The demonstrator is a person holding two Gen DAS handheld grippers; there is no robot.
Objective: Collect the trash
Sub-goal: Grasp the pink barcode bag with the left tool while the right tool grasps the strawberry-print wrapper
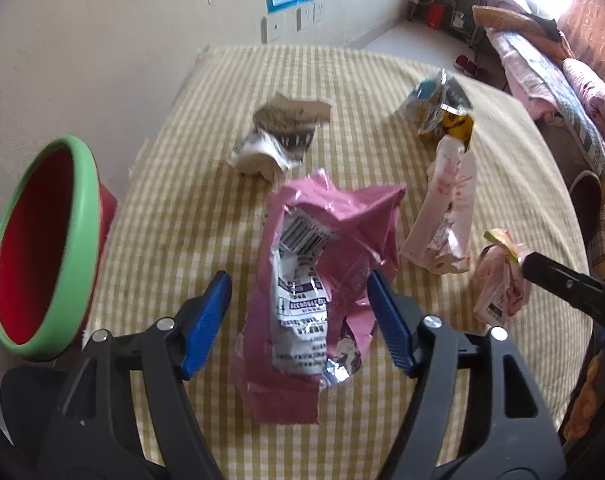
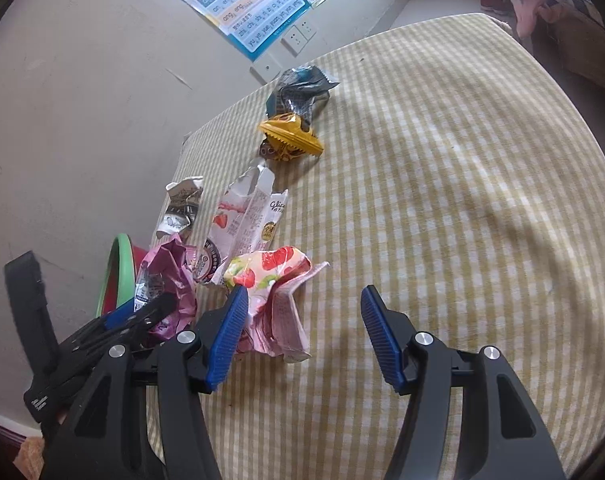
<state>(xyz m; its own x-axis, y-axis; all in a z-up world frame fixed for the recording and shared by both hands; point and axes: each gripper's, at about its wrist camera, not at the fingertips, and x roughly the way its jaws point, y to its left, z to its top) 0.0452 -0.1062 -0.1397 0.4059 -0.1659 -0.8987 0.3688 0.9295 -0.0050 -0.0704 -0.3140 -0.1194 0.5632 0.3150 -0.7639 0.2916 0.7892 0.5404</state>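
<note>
- Left hand-held gripper (image 1: 298,320): jaws wide, straddling pink wrapper (image 1: 334,240) at centre of frame; pads not pressing on it.
- Right hand-held gripper (image 2: 304,332): half open, empty, strawberry wrapper (image 2: 274,280) beside its left pad.
- Red bin (image 1: 42,248) at left edge, beside worktop (image 1: 382,420).
- Risk: thin, crumpled foil likely to slide out on closing; loose grip could drop it short of bin.

Yellow-and-white checked tablecloth (image 1: 362,80); pink wrapper (image 1: 342,232) with black-and-white barcode print; red bin (image 1: 34,248), green rim; blue pads (image 1: 206,320) on black grippers.
</note>
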